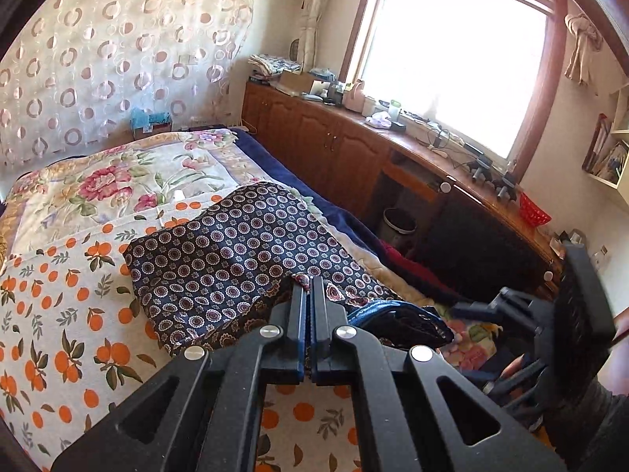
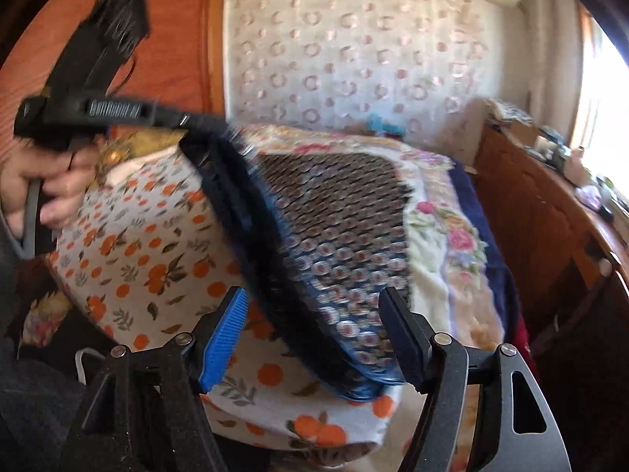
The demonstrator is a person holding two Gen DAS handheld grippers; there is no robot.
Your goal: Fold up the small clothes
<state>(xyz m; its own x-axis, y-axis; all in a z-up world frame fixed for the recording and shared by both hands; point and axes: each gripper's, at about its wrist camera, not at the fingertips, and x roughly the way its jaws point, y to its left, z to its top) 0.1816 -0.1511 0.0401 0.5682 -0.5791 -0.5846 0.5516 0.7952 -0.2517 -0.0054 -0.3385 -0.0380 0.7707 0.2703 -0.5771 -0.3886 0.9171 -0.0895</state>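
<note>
Left gripper (image 1: 308, 287) clamped on an edge of the dark patterned garment (image 1: 236, 251), jaws pressed together with a scrap of the printed cloth pinched at the tips. Lifted corner of the garment hanging up from the bed to the gripper; the rest spread flat across the orange-print sheet (image 1: 59, 314), reaching toward the floral quilt (image 1: 118, 181) beyond. A folded blue-edged part of the same garment bunched just right of the closed fingers.

Right gripper (image 2: 314, 326) wide apart, blue ribbed pad (image 2: 222, 338) on one finger, dark finger opposite. Garment's near rounded edge (image 2: 354, 314) lying between the two fingers, seemingly touched by neither, though motion blur in the right wrist view makes contact hard to judge. In the left wrist view, right gripper (image 1: 507, 314) visible at the far right edge, low beside the bed, a hand behind it.

In the right wrist view, left gripper (image 2: 243, 157) seen from the side, blurred, raised over the sheet with the garment trailing down from it, a hand (image 2: 47, 188) wrapped round its grip.

Alongside the bed, a wooden cabinet (image 1: 334, 145) under a bright window (image 1: 452, 59), and a circle-patterned curtain (image 1: 118, 47) behind the bed
</note>
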